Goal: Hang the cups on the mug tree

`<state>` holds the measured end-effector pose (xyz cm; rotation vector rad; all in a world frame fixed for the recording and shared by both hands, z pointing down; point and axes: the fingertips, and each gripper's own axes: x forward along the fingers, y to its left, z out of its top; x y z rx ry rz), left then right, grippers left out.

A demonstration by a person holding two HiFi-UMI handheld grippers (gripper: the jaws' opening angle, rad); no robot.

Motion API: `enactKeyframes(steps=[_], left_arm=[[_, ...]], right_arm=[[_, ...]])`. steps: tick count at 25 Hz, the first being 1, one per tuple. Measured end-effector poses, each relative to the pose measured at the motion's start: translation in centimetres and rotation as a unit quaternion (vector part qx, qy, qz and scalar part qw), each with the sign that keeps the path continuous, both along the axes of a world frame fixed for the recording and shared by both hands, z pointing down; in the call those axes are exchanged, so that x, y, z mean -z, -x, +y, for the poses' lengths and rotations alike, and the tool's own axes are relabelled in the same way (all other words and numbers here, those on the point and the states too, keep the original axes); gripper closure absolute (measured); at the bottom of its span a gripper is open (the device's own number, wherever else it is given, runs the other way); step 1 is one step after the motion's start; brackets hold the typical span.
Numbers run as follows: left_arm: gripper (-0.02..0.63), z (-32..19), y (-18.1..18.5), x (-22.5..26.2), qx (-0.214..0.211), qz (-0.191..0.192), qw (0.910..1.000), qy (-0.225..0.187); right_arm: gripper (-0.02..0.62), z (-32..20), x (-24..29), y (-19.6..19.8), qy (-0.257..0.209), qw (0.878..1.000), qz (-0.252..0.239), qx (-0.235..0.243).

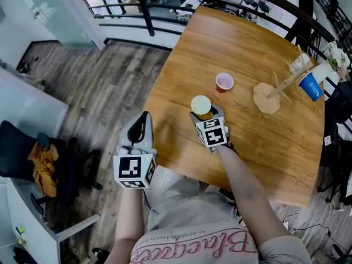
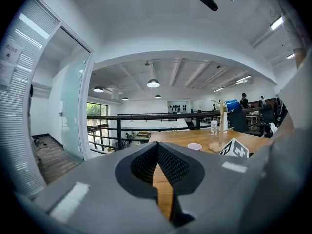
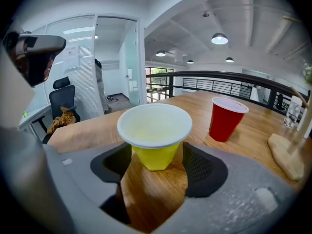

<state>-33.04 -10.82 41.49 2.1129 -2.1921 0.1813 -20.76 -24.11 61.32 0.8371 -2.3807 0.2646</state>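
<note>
A yellow cup [image 1: 201, 104] with a white inside stands upright on the wooden table [image 1: 247, 43]. My right gripper [image 1: 202, 114] is open around the yellow cup [image 3: 155, 138], its jaws on either side of the base with a gap on the right. A red cup [image 1: 224, 82] [image 3: 225, 119] stands upright beyond it. The wooden mug tree [image 1: 269, 95] at the right carries a blue cup [image 1: 311, 86] and a clear cup [image 1: 300, 64]. My left gripper [image 1: 144, 119] [image 2: 157, 150] hovers off the table's left edge, shut and empty.
A black railing [image 1: 165, 21] runs behind the table's far edge. Wooden floor [image 1: 104, 87] lies to the left, with a dark office chair [image 1: 33, 158] holding orange cloth. In the left gripper view the right gripper's marker cube [image 2: 235, 149] shows at the right.
</note>
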Motion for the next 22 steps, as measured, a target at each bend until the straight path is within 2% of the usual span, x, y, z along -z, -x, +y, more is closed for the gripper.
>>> enactKeyframes(steps=[1,2,4,11,22], left_arm=[[0.594,0.0,-0.1,-0.1,-0.001,-0.001,1.0000,0.001],[0.594,-0.1,-0.2,-0.1,-0.003,-0.002,1.0000,0.001],[0.594,-0.2,-0.3,-0.1,-0.007,-0.004,1.0000,0.002],[0.594,-1.1,-1.3,0.7,-0.024,0.000,0.9997,-0.004],[0.594,-2.7,-5.5,2.7,-0.059,0.004,0.9981,-0.018]], right_arm=[[0.276,0.0,0.1,0.1,-0.004,1.000,-0.001,0.002],[0.327,0.0,0.2,0.1,-0.006,1.000,-0.003,0.004],[0.336,0.0,0.6,0.3,-0.009,1.000,-0.010,0.006],[0.332,0.7,3.2,0.4,-0.013,0.999,-0.034,0.006],[0.330,1.3,8.2,-2.6,-0.017,0.998,-0.059,0.010]])
